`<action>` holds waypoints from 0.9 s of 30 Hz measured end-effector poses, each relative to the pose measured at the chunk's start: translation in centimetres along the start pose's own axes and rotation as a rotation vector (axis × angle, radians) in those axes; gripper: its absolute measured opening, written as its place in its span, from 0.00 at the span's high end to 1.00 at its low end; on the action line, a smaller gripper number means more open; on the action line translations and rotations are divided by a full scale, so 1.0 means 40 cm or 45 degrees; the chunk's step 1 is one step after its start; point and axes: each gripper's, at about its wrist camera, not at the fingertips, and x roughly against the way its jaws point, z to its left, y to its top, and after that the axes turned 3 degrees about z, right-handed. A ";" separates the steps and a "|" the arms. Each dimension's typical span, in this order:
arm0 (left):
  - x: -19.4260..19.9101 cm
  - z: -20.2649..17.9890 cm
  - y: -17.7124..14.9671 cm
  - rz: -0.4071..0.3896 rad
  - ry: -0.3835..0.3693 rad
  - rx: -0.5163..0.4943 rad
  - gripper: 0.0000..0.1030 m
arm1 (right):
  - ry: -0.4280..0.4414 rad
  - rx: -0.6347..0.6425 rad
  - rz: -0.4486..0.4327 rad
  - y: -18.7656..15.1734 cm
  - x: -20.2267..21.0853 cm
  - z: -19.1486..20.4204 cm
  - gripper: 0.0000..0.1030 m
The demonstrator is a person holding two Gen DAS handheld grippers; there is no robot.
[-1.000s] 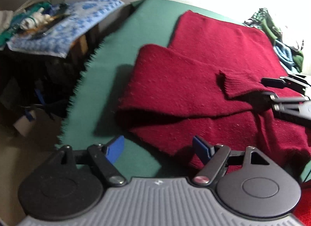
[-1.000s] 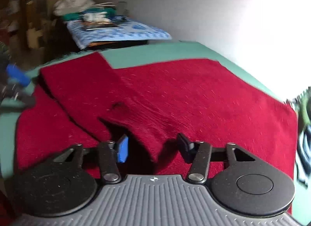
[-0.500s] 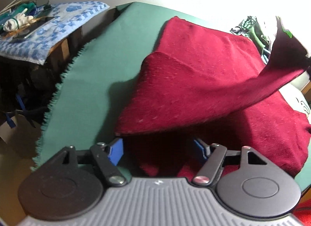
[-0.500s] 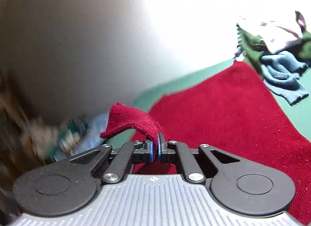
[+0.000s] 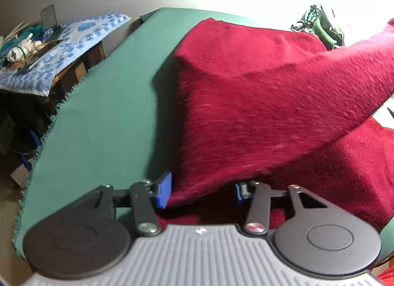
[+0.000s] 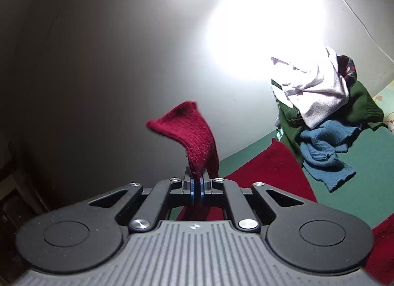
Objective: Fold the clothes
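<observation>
left wrist view:
sweater: i see the red sweater (image 5: 258, 103) on the green cloth (image 5: 103, 123), near its far right corner, one sleeve pulled taut up toward the right.
left gripper: my left gripper (image 5: 200, 193) has its jaws closing, a low fold of the sweater between them, its edge at the left blue pad (image 5: 164, 193).

right wrist view:
right gripper: my right gripper (image 6: 197, 186) is clamped on the sleeve cuff (image 6: 189, 135), which stands above the tips.
pile: clothes pile (image 6: 325, 113) by the far edge.
</observation>
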 end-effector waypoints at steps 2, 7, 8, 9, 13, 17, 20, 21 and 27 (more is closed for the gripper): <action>0.003 -0.018 0.001 -0.016 0.045 -0.027 0.59 | -0.014 -0.010 -0.016 0.012 0.025 -0.021 0.95; 0.002 -0.060 0.011 -0.021 0.132 -0.106 0.82 | -0.065 -0.034 -0.029 0.026 0.094 -0.080 0.95; 0.005 -0.069 0.012 -0.029 0.143 -0.129 0.82 | -0.078 -0.038 -0.029 0.027 0.108 -0.093 0.95; 0.008 -0.077 0.013 -0.036 0.154 -0.152 0.82 | -0.090 -0.041 -0.029 0.027 0.123 -0.106 0.95; 0.020 -0.104 0.012 -0.053 0.197 -0.240 0.76 | -0.141 -0.063 -0.029 0.025 0.188 -0.152 0.95; 0.020 -0.109 0.012 -0.044 0.241 -0.296 0.71 | -0.199 -0.063 0.012 -0.001 0.231 -0.184 0.95; 0.022 -0.118 0.012 -0.038 0.250 -0.320 0.70 | -0.254 -0.049 0.044 -0.032 0.243 -0.206 0.95; 0.023 -0.127 0.011 -0.038 0.252 -0.336 0.68 | -0.272 -0.057 0.052 -0.041 0.246 -0.215 0.95; 0.027 -0.160 -0.011 -0.036 0.270 -0.438 0.61 | -0.335 -0.089 0.109 -0.076 0.276 -0.257 0.95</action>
